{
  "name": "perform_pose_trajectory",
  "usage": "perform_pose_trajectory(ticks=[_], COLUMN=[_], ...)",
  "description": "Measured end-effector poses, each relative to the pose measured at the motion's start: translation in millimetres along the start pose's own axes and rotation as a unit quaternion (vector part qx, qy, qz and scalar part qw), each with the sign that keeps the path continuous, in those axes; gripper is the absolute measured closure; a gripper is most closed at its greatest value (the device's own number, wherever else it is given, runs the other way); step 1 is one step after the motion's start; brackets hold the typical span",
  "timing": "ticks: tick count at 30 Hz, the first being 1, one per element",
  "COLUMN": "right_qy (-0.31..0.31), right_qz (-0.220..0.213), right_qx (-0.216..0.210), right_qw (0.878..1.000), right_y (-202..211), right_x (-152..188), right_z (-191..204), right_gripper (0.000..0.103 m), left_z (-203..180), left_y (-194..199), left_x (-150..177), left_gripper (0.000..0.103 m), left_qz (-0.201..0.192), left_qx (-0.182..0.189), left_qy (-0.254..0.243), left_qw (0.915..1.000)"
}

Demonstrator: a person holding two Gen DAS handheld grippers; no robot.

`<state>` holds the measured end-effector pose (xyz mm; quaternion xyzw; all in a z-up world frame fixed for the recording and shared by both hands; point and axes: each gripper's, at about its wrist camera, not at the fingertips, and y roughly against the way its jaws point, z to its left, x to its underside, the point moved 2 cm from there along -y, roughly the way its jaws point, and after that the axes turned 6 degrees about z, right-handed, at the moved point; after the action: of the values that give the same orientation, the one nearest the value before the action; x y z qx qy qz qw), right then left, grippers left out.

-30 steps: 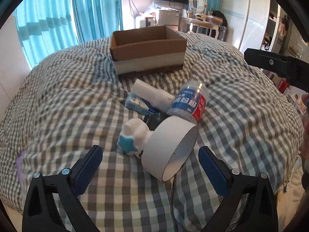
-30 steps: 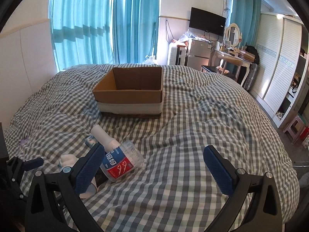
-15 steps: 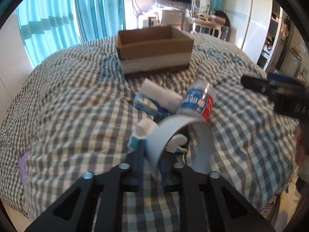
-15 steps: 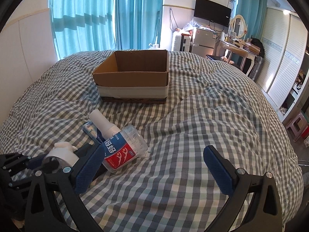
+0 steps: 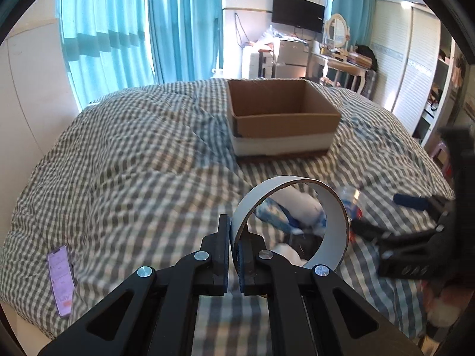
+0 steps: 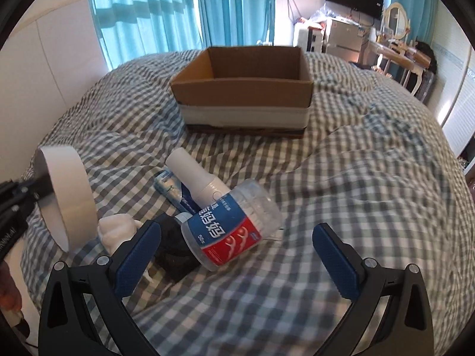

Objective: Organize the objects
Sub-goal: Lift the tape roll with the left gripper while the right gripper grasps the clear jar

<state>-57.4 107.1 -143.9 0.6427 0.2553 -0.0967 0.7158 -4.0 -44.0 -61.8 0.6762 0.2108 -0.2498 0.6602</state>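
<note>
My left gripper (image 5: 234, 231) is shut on the rim of a white tape ring (image 5: 332, 204) and holds it lifted above the checked bed; the ring also shows in the right wrist view (image 6: 66, 190). My right gripper (image 6: 237, 249) is open, just in front of a clear jar with a blue and red label (image 6: 231, 231) lying on its side. A white bottle (image 6: 197, 179), a blue tube (image 6: 172, 188), a white figure (image 6: 115, 231) and a black item (image 6: 175, 255) lie beside the jar. An open cardboard box (image 6: 243, 89) stands further back, seen also in the left wrist view (image 5: 282, 118).
A phone with a lit pink screen (image 5: 61, 279) lies near the bed's left front edge. Teal curtains (image 5: 142, 29) hang behind the bed. A dresser (image 5: 341, 62) and wardrobe (image 5: 394, 59) stand at the back right.
My left gripper closed on the tape ring's rim and lifted it off the pile. My right gripper moved forward and down toward the jar, staying open.
</note>
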Motion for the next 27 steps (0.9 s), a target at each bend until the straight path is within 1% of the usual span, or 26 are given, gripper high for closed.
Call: perform_pose_trajectory(ticks=[3,7,9,12,18,22,24,26,27], right_qy=[-0.003,-0.011,-0.016,-0.029,-0.049,-0.049,-0.042,-0.024,-0.014], right_qz=[0.022,0.055,0.07,0.077,0.101,0.121,0.122,0.121,0.125], right_qx=[0.003,0.017,0.011,0.004,0.028,0.057,0.063,0.082,0.083], right_qw=[1.0,0.998,0.997,0.997,0.993,0.99,0.99,0.989,0.989], right_y=[-23,-49,-58,-67,-87,-97,-97,-93,-93], right_x=[-4,-6,-4,-7,-12,-16,-15,-13,-11], right_z=[3,0,-2,-7,-15,-19,-17,-14,-12], right_gripper=[0.0,0.0,0.0,0.0,0.001,0.002,0.002,0.008,0.026], left_z=[2,7,9,11,17,21,22,23,22], left_y=[-12,-28,-33,-41,-54,-57,-57,-56,-56], left_x=[-6,-11,-14,-17,-20,-19,-18,-18,-18], left_gripper=[0.099,0.099,0.099,0.099,0.099,0.099,0.099,0.099,0.099], left_qz=[0.004,0.011,0.011,0.012,0.022,0.027,0.028,0.027,0.026], left_qx=[-0.005,0.002,0.003,0.006,0.011,0.016,0.017,0.014,0.014], left_qy=[-0.002,0.004,0.007,0.011,0.017,0.023,0.026,0.024,0.024], left_qw=[1.0,0.9999,0.9999,0.9999,0.9996,0.9992,0.9991,0.9992,0.9993])
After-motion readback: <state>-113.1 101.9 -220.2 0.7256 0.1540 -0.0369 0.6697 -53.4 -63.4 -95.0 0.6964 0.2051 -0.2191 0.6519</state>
